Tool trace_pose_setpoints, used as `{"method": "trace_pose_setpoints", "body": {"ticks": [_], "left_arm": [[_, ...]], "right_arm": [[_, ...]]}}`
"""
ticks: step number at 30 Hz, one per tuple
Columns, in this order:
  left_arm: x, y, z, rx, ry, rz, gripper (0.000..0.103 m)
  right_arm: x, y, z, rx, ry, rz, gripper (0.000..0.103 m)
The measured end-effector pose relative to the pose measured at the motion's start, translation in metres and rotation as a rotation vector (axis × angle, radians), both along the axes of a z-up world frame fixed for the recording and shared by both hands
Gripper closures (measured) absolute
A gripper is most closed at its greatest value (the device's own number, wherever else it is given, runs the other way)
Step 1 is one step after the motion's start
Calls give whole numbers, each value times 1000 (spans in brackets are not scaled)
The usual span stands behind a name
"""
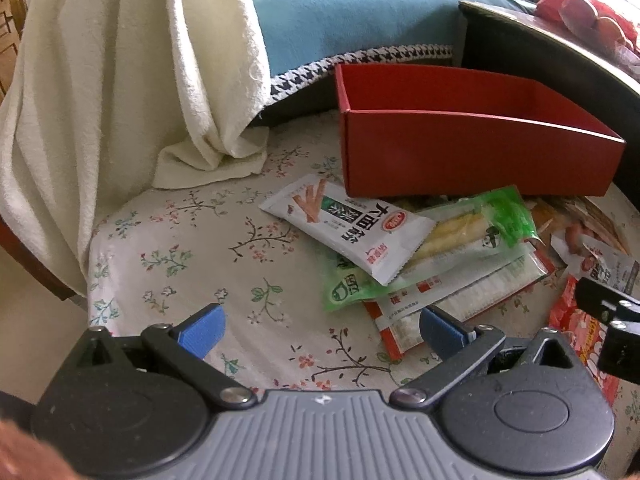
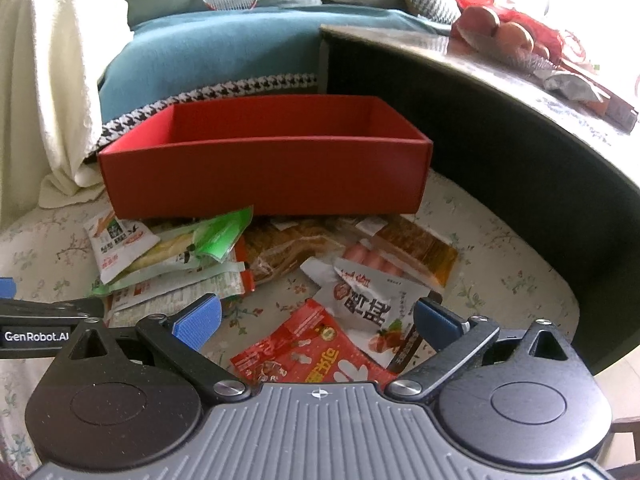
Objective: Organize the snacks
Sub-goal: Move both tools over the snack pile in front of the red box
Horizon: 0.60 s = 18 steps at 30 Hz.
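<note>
An empty red cardboard box [image 1: 460, 156] [image 2: 264, 176] stands on the floral cloth. In front of it lies a heap of snack packets: a white spicy-strip packet [image 1: 352, 228] [image 2: 116, 244] on top of a green bamboo-shoot packet [image 1: 472, 232] [image 2: 200, 244], a brown packet [image 2: 288, 252], a white sausage packet [image 2: 372, 300] and a red packet [image 2: 304, 352]. My left gripper [image 1: 320, 332] hovers open just short of the white and green packets. My right gripper [image 2: 316, 324] is open above the red and sausage packets, nothing between its fingers.
A cream towel [image 1: 120, 80] hangs at the left. A blue sofa cushion [image 1: 352, 20] sits behind the box. A dark curved table [image 2: 500, 152] rises on the right, bearing a red net bag of fruit [image 2: 504, 28]. Bare floral cloth [image 1: 192, 248] spreads left of the packets.
</note>
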<state>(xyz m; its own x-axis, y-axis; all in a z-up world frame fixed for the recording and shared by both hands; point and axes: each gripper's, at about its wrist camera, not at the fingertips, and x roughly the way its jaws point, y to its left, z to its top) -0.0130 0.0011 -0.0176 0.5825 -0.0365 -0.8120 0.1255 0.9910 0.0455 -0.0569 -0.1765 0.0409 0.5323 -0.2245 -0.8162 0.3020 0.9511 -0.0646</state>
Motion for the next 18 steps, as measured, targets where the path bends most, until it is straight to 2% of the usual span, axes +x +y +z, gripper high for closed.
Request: {"method": "trace_pose_setpoints", "body": {"ticks": [18], "left_arm": [[2, -3, -4, 6, 8, -17, 4]], "right_arm": [[3, 1, -4, 5, 26, 22, 0]]}}
